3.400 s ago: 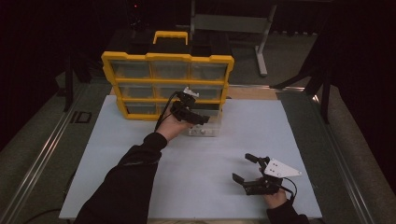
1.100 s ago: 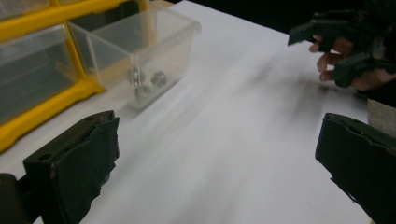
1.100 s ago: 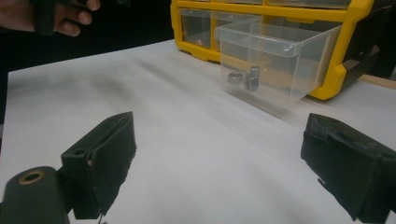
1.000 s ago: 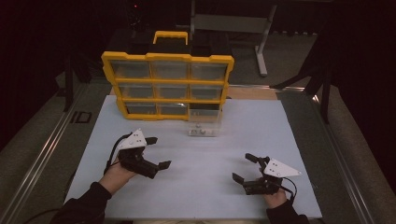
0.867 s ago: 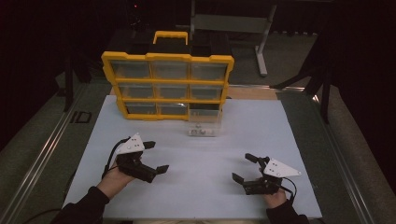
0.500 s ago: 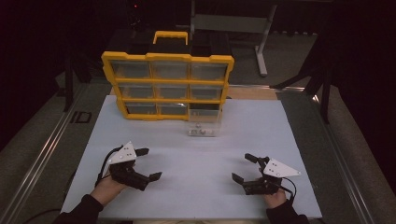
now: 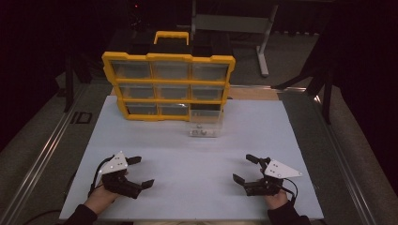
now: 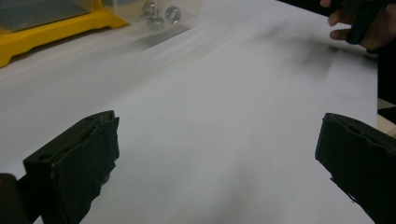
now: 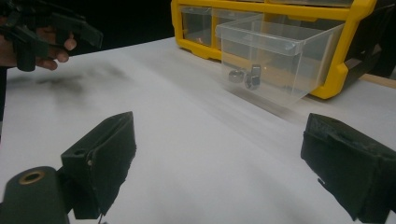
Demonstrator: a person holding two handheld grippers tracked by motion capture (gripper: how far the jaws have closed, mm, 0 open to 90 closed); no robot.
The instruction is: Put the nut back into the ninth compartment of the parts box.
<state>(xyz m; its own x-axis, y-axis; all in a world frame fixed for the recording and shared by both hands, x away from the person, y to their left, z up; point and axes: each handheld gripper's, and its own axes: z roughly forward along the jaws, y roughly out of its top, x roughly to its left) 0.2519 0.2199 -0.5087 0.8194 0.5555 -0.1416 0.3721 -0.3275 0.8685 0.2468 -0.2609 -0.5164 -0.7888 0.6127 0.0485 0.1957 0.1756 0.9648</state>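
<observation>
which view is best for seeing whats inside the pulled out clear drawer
The right gripper view: the clear drawer is close and sharp, with small metal parts on its floor. The left gripper view catches just its corner at the top edge, blurred. The high view shows the drawer pulled out of the yellow organizer, contents tiny.

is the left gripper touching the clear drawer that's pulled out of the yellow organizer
Apart. The high view shows the left gripper open near the table's front edge, with a wide stretch of bare white table between it and the clear drawer.
</observation>
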